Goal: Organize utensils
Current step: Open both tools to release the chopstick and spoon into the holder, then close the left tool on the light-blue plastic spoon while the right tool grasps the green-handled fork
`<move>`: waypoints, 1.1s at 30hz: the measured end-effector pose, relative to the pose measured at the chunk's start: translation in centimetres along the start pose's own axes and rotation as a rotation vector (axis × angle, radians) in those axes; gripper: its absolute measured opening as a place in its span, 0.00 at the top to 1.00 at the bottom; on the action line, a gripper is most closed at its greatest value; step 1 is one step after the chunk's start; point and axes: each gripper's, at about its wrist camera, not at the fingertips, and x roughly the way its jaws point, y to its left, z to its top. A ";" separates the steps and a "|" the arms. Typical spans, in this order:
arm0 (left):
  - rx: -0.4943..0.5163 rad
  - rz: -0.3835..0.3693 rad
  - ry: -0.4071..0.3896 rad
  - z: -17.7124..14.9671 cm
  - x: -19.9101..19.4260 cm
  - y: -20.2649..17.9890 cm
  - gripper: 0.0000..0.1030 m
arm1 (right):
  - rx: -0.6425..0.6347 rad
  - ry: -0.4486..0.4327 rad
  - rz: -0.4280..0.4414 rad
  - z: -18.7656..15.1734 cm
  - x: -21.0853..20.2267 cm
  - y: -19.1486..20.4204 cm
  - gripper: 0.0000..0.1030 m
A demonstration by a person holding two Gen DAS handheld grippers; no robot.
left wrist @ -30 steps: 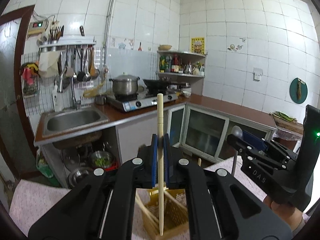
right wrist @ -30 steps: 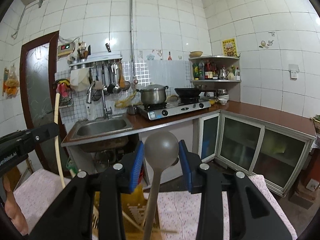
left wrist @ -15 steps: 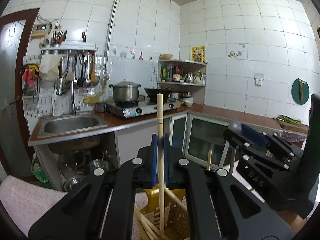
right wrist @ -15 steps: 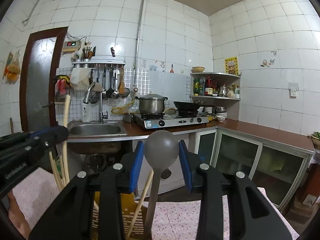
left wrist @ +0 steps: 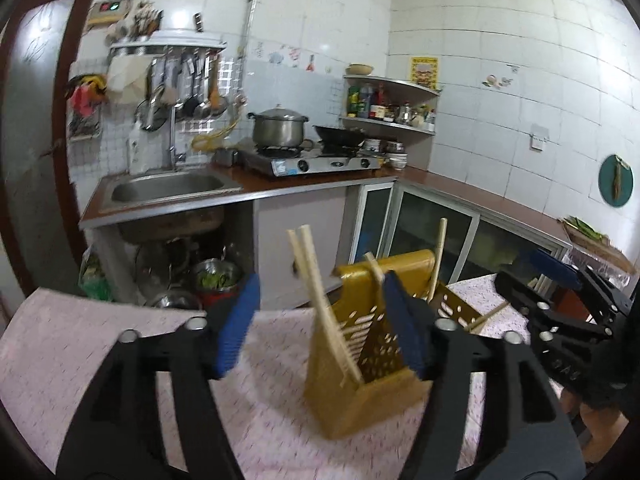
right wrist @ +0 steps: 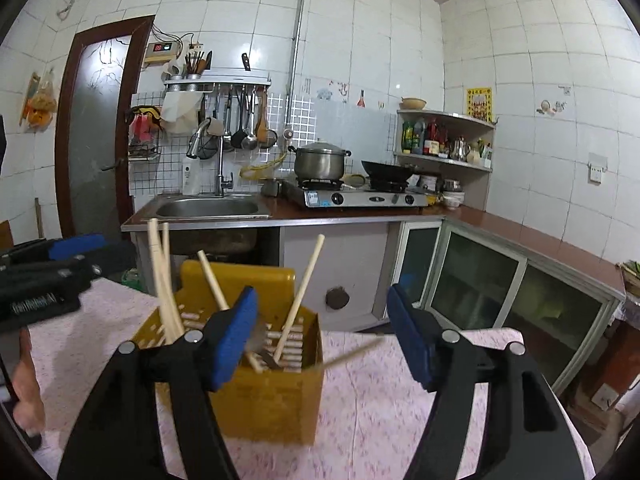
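My left gripper (left wrist: 320, 320) and right gripper (right wrist: 322, 334) both gape empty. Only the right view shows the loose chopstick (right wrist: 352, 354) beside the yellow holder (right wrist: 272, 396), mid-frame, chopsticks upright.

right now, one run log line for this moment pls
left gripper: open, empty | right gripper: open, empty | chopsticks standing in yellow holder | holder on tablecloth

mustard-yellow utensil holder (right wrist: 276, 400), pale cream chopsticks (right wrist: 298, 296), pink speckled tablecloth (right wrist: 384, 408), blue gripper pads (right wrist: 236, 336)
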 end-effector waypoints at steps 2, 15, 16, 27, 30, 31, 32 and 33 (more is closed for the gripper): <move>-0.013 0.020 0.018 -0.4 -1.3 1.0 0.21 | 0.010 0.032 -0.011 -0.4 -1.4 -0.2 0.28; 0.022 0.106 0.289 -8.3 -4.1 2.4 0.05 | 0.144 0.276 -0.084 -8.2 -6.0 -1.2 0.22; 0.018 0.100 0.310 -8.7 -4.1 2.2 0.05 | 0.150 0.290 -0.105 -8.9 -6.2 -1.3 0.22; 0.028 0.019 0.483 -14.4 -2.4 -1.1 0.05 | 0.141 0.369 -0.223 -14.5 -6.8 -2.3 0.22; 0.029 0.009 0.520 -15.5 -1.5 -1.3 0.06 | 0.162 0.363 -0.216 -14.4 -6.8 -2.6 0.22; 0.036 0.016 0.530 -15.8 -1.3 -1.5 0.07 | 0.161 0.363 -0.214 -14.4 -6.8 -2.5 0.22; 0.044 0.017 0.541 -15.9 -1.0 -1.7 0.10 | 0.155 0.367 -0.210 -14.4 -6.8 -2.3 0.22; 0.048 0.007 0.554 -15.9 -0.7 -1.8 0.11 | 0.149 0.369 -0.210 -14.4 -6.6 -2.2 0.22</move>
